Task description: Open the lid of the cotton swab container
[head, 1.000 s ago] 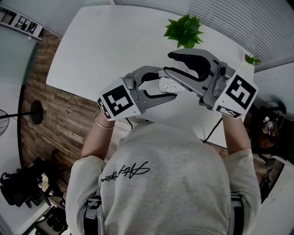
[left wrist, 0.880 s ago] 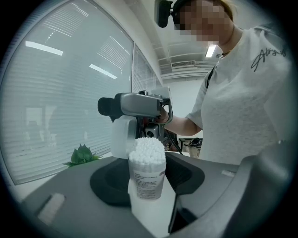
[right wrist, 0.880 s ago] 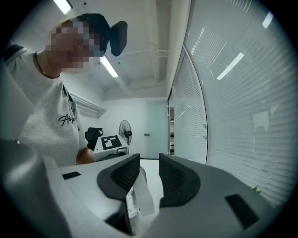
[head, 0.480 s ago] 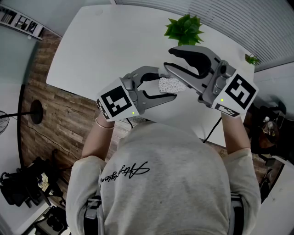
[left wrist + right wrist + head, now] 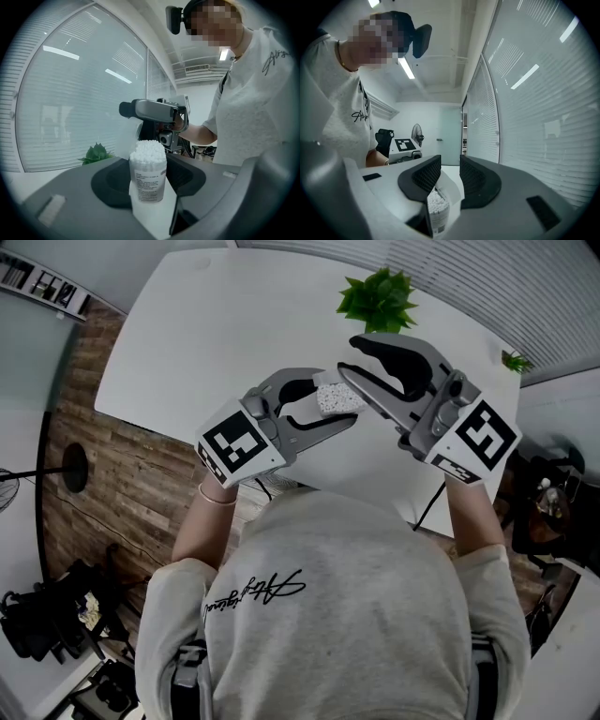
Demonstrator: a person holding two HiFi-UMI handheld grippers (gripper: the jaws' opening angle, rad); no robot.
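Though open, container point(image 5: 147, 180) in hand-held gripper point(image 5: 334, 406)

The left tool point(image 5: 336, 404) has swung up and away over the desk point(image 5: 187, 334), its marker cube point(image 5: 239, 442) turning with it. The cotton swab container point(image 5: 330, 397) it grips now sits higher and farther left, tucked under the right tool's point(image 5: 349, 357) lower jaw. The right tool has lifted its tips slightly.

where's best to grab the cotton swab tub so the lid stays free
Grip the tub low on its body, from the side, as the left claw does: it's an upright round tube with the lid up top, so a low grip leaves that clear.
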